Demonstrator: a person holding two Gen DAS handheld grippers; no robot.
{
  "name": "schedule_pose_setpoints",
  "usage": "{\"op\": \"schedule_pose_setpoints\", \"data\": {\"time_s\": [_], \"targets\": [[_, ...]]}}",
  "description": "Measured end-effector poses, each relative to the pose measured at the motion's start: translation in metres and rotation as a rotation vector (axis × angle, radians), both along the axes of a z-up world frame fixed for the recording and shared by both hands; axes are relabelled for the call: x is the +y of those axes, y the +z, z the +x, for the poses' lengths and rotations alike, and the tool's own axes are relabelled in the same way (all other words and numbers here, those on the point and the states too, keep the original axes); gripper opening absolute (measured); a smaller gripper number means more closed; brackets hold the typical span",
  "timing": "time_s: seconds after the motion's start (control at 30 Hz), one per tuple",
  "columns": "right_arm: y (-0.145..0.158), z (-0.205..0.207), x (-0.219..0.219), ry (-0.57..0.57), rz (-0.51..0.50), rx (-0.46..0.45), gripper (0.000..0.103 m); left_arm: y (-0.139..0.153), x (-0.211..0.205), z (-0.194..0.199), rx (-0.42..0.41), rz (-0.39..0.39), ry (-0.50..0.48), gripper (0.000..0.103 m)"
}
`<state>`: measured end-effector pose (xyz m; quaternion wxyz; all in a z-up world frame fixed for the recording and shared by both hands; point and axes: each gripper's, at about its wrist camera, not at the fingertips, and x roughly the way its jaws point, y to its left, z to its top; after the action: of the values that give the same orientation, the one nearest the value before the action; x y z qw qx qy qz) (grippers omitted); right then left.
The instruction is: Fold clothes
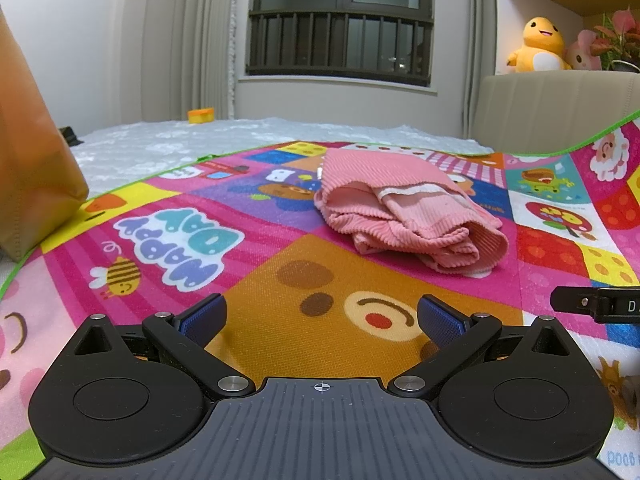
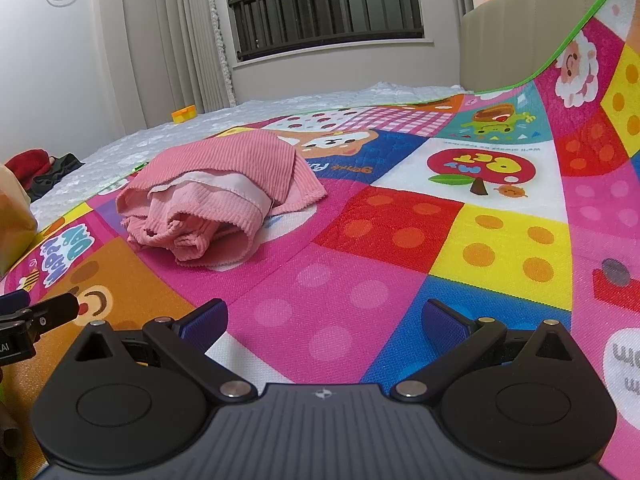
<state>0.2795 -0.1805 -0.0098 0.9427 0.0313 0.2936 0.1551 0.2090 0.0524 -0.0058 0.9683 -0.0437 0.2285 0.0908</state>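
A pink ribbed garment (image 1: 404, 204) lies folded into a loose bundle on the colourful play mat (image 1: 248, 264), its open end facing me. My left gripper (image 1: 320, 320) is open and empty, low over the mat a short way in front of the bundle. In the right wrist view the same garment (image 2: 224, 196) lies ahead and to the left on the mat (image 2: 440, 232). My right gripper (image 2: 324, 324) is also open with nothing between its fingers. Each gripper shows at the edge of the other's view: the right one (image 1: 596, 304) and the left one (image 2: 28, 320).
The mat covers a white quilted bed (image 1: 160, 140). An orange bag (image 1: 28, 152) stands at the left. A small yellow box (image 1: 201, 115) sits at the bed's far edge. A beige headboard (image 1: 552, 108) rises on the right, the mat curling up against it. Dark and red clothes (image 2: 40, 172) lie far left.
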Motion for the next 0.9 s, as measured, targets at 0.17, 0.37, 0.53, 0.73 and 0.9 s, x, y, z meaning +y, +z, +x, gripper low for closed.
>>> {"op": "schedule_pose_setpoints", "data": {"time_s": [0.17, 0.37, 0.53, 0.73, 0.9], "targets": [[0.0001, 0.0001, -0.0006, 0.0, 0.005, 0.001, 0.103, 0.0002, -0.0004, -0.0003, -0.001, 0.0, 0.001, 0.103], [0.0001, 0.0007, -0.0016, 0.0, 0.011, 0.003, 0.103, 0.0, 0.0, -0.0001, -0.001, 0.0, 0.001, 0.103], [-0.0001, 0.0008, -0.002, 0.0, 0.013, 0.003, 0.103, 0.0002, 0.0001, 0.0, -0.001, 0.0, 0.002, 0.103], [-0.0002, 0.0004, -0.0025, 0.001, 0.014, 0.003, 0.103, 0.0003, -0.0002, -0.0001, -0.004, 0.001, 0.004, 0.103], [0.0, 0.0004, -0.0022, 0.001, 0.011, 0.002, 0.103, 0.0011, -0.0019, -0.002, -0.015, 0.011, 0.002, 0.103]]}}
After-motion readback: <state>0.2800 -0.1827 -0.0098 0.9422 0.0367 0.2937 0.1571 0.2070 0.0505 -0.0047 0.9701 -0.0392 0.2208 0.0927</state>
